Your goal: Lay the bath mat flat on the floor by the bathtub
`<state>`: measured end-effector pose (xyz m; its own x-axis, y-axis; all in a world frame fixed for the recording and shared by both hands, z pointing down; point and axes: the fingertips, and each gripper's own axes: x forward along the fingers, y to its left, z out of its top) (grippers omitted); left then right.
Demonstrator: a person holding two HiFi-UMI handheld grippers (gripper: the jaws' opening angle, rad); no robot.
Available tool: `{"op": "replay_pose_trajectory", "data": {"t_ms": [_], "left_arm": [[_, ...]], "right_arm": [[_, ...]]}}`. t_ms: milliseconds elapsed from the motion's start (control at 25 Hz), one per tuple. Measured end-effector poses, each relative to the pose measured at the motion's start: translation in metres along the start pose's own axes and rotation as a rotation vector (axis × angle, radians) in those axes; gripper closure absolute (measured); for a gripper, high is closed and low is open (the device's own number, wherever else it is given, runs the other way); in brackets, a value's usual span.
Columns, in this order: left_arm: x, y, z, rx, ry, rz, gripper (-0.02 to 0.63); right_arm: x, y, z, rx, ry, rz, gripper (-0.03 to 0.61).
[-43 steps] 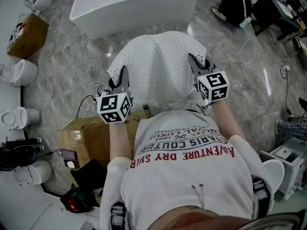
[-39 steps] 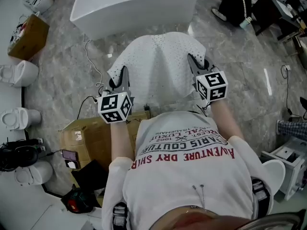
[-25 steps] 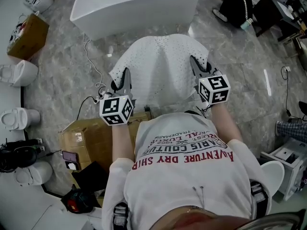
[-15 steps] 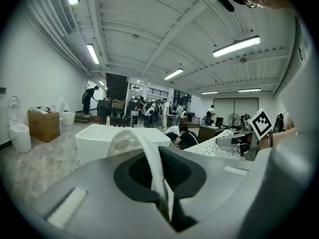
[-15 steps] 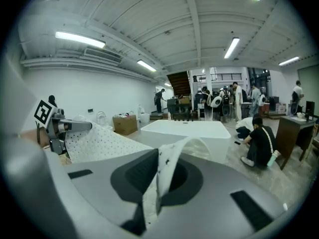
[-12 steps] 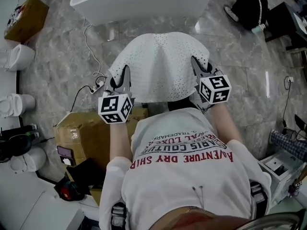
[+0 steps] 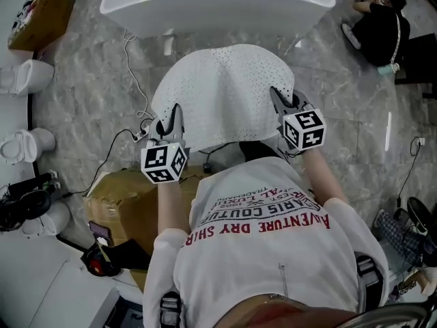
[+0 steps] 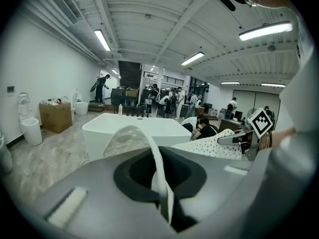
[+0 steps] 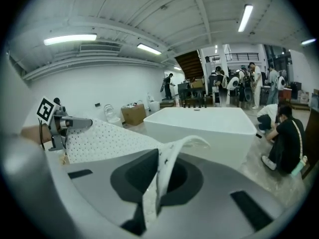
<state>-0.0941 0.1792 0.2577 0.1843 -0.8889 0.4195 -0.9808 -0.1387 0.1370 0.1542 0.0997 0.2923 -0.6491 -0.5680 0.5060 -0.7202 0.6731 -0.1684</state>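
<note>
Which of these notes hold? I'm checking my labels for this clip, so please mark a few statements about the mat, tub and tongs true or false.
1. The left tongs and right tongs both grip the mat. True.
2. The left tongs are open and empty. False: they are shut on the mat's edge.
3. The tub stands ahead of the person, beyond the mat. True.
4. The mat lies flat on the floor. False: it hangs humped between the two tongs.
5. A box sits on the person's right. False: it is on the left, below the left tongs.
</note>
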Motion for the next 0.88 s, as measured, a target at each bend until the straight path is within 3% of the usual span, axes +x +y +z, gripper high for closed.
{"op": "replay_pose_trajectory", "data": {"t_ms": [200,360,880], "left_arm": [[0.066,0.013,0.029,0.073,0.006,-0.004,0.595],[0.115,0.031,0.038,0.082,0.027,-0.021,0.595],[0.275,0.137,0.002,0.036,0.147,-0.123,0.595]], "right_arm": [[0.054,-0.040,0.020,-0.017,0.053,0.020,0.561],[0.095,-0.066,0.030,-0.011,0.081,0.008,0.561],[0.243,-0.127,0.010,0.103,0.187,-0.123,0.561]]}}
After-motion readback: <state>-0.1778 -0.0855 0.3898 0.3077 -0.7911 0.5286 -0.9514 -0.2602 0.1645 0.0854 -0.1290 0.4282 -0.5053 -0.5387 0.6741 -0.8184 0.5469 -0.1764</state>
